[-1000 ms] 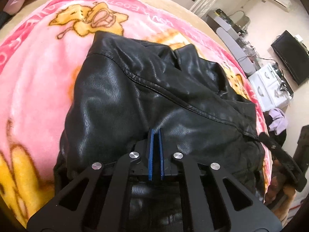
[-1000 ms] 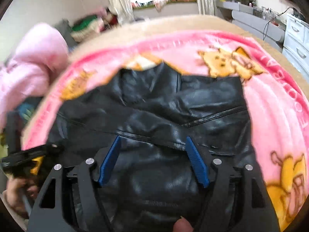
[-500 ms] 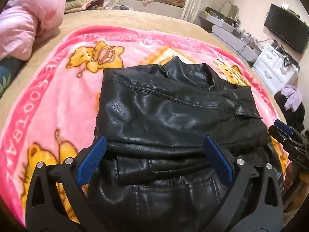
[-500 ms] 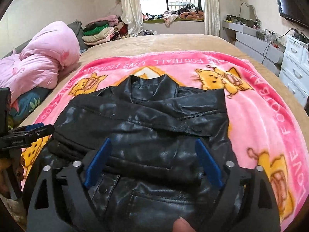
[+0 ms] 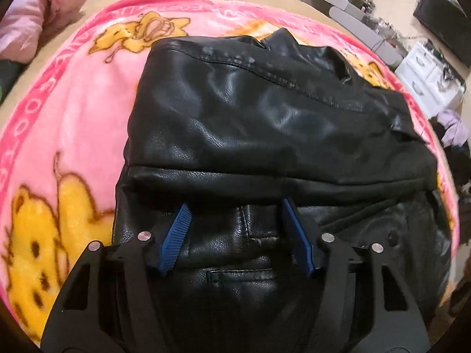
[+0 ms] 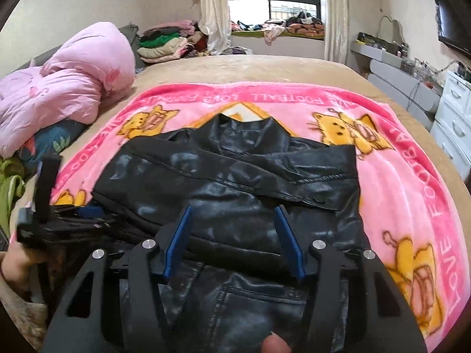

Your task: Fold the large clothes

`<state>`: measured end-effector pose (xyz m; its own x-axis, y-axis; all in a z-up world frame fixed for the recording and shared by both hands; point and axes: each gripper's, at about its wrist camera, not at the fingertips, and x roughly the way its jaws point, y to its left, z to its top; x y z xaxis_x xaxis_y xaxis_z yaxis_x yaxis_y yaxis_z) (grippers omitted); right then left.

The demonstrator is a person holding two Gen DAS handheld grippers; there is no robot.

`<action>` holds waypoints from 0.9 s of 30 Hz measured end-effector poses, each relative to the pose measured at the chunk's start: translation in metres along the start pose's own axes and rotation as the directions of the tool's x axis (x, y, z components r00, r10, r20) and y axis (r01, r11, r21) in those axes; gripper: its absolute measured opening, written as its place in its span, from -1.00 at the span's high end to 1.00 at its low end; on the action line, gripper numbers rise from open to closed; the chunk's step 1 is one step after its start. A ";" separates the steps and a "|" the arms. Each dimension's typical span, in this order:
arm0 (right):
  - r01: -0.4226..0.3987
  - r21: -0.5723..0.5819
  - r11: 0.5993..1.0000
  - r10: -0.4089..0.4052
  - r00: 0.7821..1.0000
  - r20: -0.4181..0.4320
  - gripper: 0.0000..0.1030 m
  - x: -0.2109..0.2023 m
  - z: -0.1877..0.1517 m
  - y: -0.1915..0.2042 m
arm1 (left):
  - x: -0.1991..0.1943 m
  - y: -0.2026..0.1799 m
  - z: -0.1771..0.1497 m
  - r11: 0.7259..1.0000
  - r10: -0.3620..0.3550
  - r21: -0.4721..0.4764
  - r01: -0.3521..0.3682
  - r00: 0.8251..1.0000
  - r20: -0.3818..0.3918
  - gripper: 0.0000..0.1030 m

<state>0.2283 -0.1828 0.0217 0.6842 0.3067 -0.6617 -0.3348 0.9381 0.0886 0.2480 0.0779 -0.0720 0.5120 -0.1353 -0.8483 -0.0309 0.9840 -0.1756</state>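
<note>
A black leather jacket (image 5: pixel 265 117) lies on a pink cartoon blanket (image 5: pixel 73 103), with its upper part folded down over the lower front. In the left wrist view my left gripper (image 5: pixel 235 206) hovers at that fold's near edge. Its jaws are closing, with leather below and between the blue pads (image 5: pixel 176 235), which do not press on it. In the right wrist view the jacket (image 6: pixel 235 176) fills the middle of the blanket (image 6: pixel 397 191). My right gripper (image 6: pixel 233 209) is above the jacket's near half, its jaws closing and gripping nothing. The left gripper (image 6: pixel 85 213) shows blurred at the jacket's left edge.
A pink duvet (image 6: pixel 73 88) is heaped at the bed's left. Folded clothes (image 6: pixel 164 44) are stacked by the window. White drawers (image 6: pixel 453 111) and a grey counter line the right wall, below a dark TV (image 5: pixel 441 20). A hand (image 6: pixel 17 264) holds the left gripper.
The left gripper, shut a second ago, opened wide, now stands narrower, and has moved closer over the jacket's fold. The right gripper's jaws widened, then narrowed, as it drew back and up.
</note>
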 end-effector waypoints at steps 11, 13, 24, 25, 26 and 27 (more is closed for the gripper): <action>0.158 0.092 0.983 -0.128 0.955 -0.268 -0.32 0.089 -0.032 -0.044 | -0.002 -0.004 -0.002 1.000 0.029 0.004 -0.029 1.000 0.006 -0.07; 0.148 0.101 0.984 -0.119 0.961 -0.249 -0.32 0.084 -0.032 -0.044 | -0.002 -0.003 -0.003 1.000 0.029 0.004 -0.029 1.000 0.009 -0.07; 0.077 0.163 0.984 -0.054 0.988 -0.142 -0.68 0.031 -0.036 -0.043 | -0.019 0.000 -0.005 0.999 -0.009 -0.034 0.010 1.000 0.030 -0.36; 0.066 0.175 0.982 -0.044 0.991 -0.127 -0.75 0.024 -0.038 -0.044 | -0.023 -0.001 -0.006 0.999 -0.006 -0.034 0.007 0.999 0.038 -0.47; 0.059 0.182 0.982 -0.038 0.992 -0.120 -0.79 0.019 -0.039 -0.044 | -0.027 -0.002 -0.006 0.999 -0.003 -0.034 0.005 0.999 0.044 -0.52; 0.048 0.193 0.980 -0.027 0.994 -0.107 -0.81 0.014 -0.040 -0.044 | -0.031 -0.003 -0.007 0.999 -0.004 -0.033 0.006 0.999 0.052 -0.53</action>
<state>0.2265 -0.2261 -0.0212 0.6195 0.2620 -0.7400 -0.1705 0.9651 0.1989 0.2261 0.0781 -0.0481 0.5563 -0.1330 -0.8203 -0.0566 0.9788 -0.1970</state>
